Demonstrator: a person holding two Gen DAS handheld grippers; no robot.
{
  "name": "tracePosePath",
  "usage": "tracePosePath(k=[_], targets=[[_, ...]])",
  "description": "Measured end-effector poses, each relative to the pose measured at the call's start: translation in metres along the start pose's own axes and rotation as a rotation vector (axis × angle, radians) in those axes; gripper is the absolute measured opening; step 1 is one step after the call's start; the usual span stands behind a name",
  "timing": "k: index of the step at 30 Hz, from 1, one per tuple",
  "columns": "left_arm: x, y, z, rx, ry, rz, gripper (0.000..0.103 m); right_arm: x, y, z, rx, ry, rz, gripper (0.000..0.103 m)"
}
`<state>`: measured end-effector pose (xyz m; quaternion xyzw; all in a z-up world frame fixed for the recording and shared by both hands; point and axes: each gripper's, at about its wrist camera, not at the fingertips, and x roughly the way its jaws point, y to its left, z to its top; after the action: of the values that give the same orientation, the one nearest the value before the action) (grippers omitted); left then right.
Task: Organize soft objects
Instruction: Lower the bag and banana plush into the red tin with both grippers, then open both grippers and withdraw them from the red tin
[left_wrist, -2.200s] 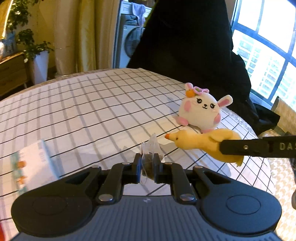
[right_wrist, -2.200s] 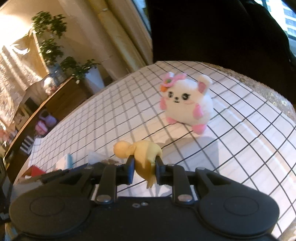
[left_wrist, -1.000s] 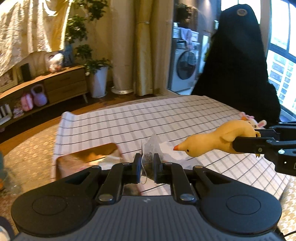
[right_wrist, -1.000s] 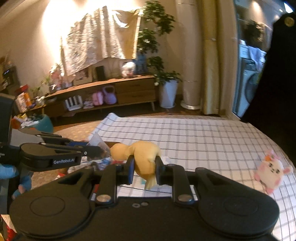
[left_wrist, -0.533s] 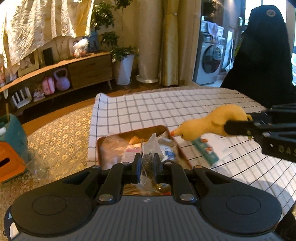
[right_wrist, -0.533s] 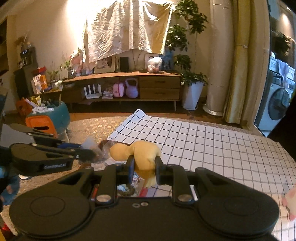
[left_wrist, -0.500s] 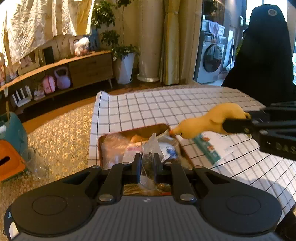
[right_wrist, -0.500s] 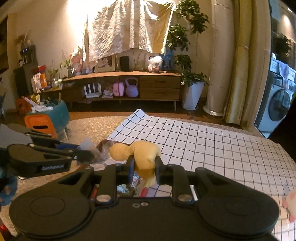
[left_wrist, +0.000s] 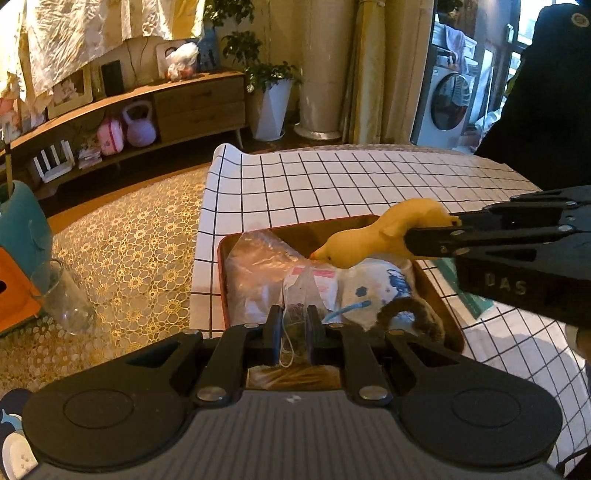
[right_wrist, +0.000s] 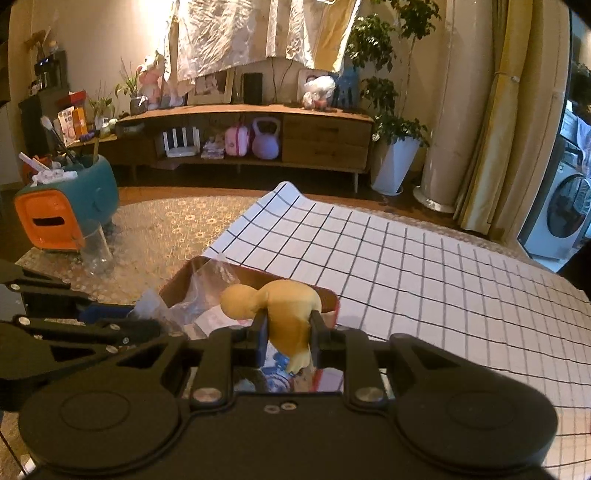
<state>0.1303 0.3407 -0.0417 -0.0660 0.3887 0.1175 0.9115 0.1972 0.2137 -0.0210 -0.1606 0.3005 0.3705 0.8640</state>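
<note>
**Both grippers loaded above the brown tray**

Now the yellow duck toy (left_wrist: 384, 236) hangs in the air over the brown tray (left_wrist: 221, 258), pinched at its body between the fingers of the right gripper (right_wrist: 290, 328), its orange beak pointing toward 9 o'clock in the left wrist view. Just below the beak, toward 7 o'clock, the left gripper (left_wrist: 295, 328) is pressed together on a clear tea-bag sachet (left_wrist: 301, 295), whose string dangles between the 2 fingers. Inside the tray lie a crinkled plastic bag (left_wrist: 258, 266), a white packet with blue print (left_wrist: 373, 291) and a dark fuzzy loop (left_wrist: 410, 314). The tray sits at the edge of a white black-grid cloth (left_wrist: 351, 184). Beyond, at 9 o'clock, a drinking glass (left_wrist: 62, 299) stands on the lace-patterned table cover (left_wrist: 129, 240), beside a teal and orange container (right_wrist: 66, 210).
</note>
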Motion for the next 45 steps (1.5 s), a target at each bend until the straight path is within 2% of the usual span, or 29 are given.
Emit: tracePosePath(k=[13, 24, 31, 39, 41, 45], targets=[[0.037, -0.006, 0.002, -0.011, 0.016, -0.024, 0.012, 0.044, 0.004, -0.005, 0.004, 0.065, 0.0, 0.021], [0.051, -0.007, -0.005, -0.01, 0.052, -0.013, 0.012, 0.049, 0.005, -0.016, -0.006, 0.097, 0.032, 0.025], [0.047, -0.012, -0.005, -0.001, 0.049, 0.013, 0.013, 0.04, 0.003, -0.015, -0.005, 0.111, 0.052, 0.031], [0.038, -0.014, -0.005, -0.016, 0.045, 0.003, 0.014, 0.021, -0.006, -0.017, 0.011, 0.103, 0.088, 0.037], [0.033, -0.016, -0.005, -0.012, 0.036, 0.003, 0.014, 0.014, -0.007, -0.018, 0.009, 0.096, 0.102, 0.042], [0.02, -0.024, -0.005, 0.004, 0.015, 0.005, 0.014, -0.002, -0.013, -0.021, 0.017, 0.081, 0.112, 0.045]])
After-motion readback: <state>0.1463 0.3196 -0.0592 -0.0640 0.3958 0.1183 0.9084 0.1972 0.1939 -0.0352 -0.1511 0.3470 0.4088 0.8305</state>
